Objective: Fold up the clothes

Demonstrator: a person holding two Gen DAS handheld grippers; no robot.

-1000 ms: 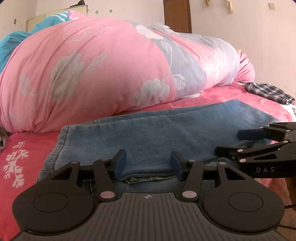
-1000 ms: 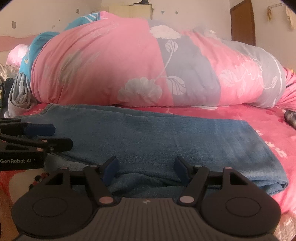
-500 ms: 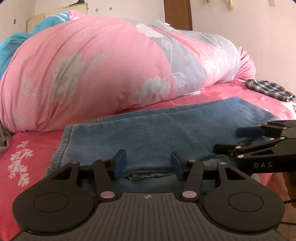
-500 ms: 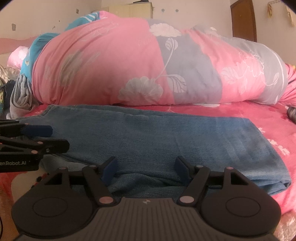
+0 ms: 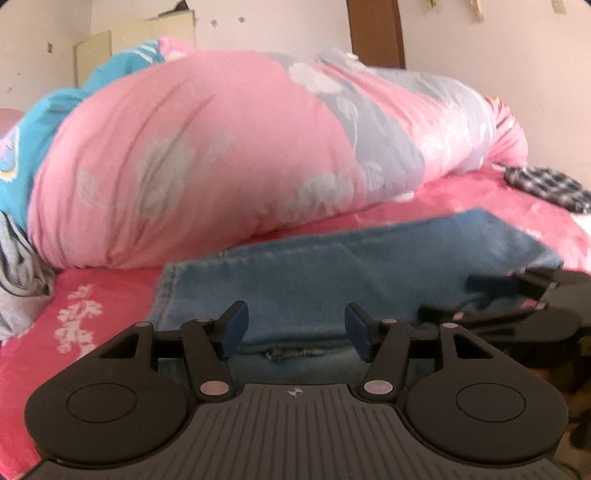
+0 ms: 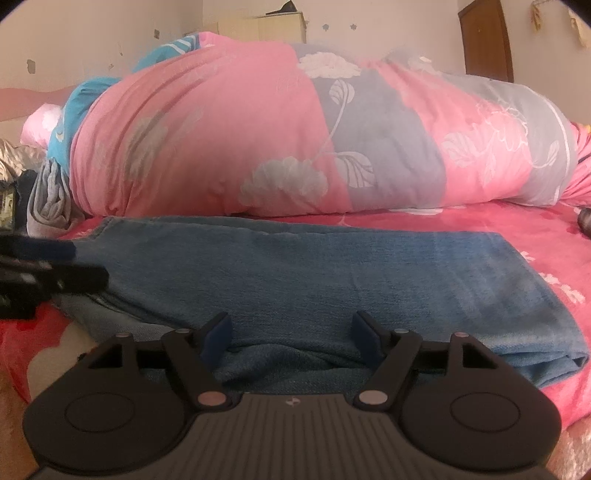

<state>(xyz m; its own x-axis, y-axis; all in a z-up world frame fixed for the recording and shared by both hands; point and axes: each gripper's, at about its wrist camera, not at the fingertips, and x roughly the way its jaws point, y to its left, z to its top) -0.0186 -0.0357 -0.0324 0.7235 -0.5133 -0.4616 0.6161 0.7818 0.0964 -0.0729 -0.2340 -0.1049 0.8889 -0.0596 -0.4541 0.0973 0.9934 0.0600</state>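
Folded blue jeans [image 5: 332, 273] lie flat on the red flowered bed sheet [image 5: 74, 314], in front of a big rolled quilt. My left gripper [image 5: 295, 328] hovers at the jeans' near edge by the left end. Its jaws are opening, with denim between the blue pads [image 5: 234, 325] but not pinched. My right gripper [image 6: 291, 336] stands open over the near edge of the jeans [image 6: 314, 266] further right, its pads clear of the cloth. Each gripper shows from the side in the other's view: the right gripper [image 5: 517, 295] and the left gripper [image 6: 48, 266], which is blurred.
A pink, grey and blue flowered quilt [image 5: 221, 147] [image 6: 295, 129] fills the bed behind the jeans. A dark checked cloth [image 5: 546, 184] lies far right, a grey garment [image 6: 48, 199] far left. A brown door [image 5: 376, 33] and a pale cabinet [image 5: 92, 51] stand at the wall.
My left gripper has lifted and drawn back a little from the jeans, and its jaws have spread slightly. The right gripper has stayed where it was.
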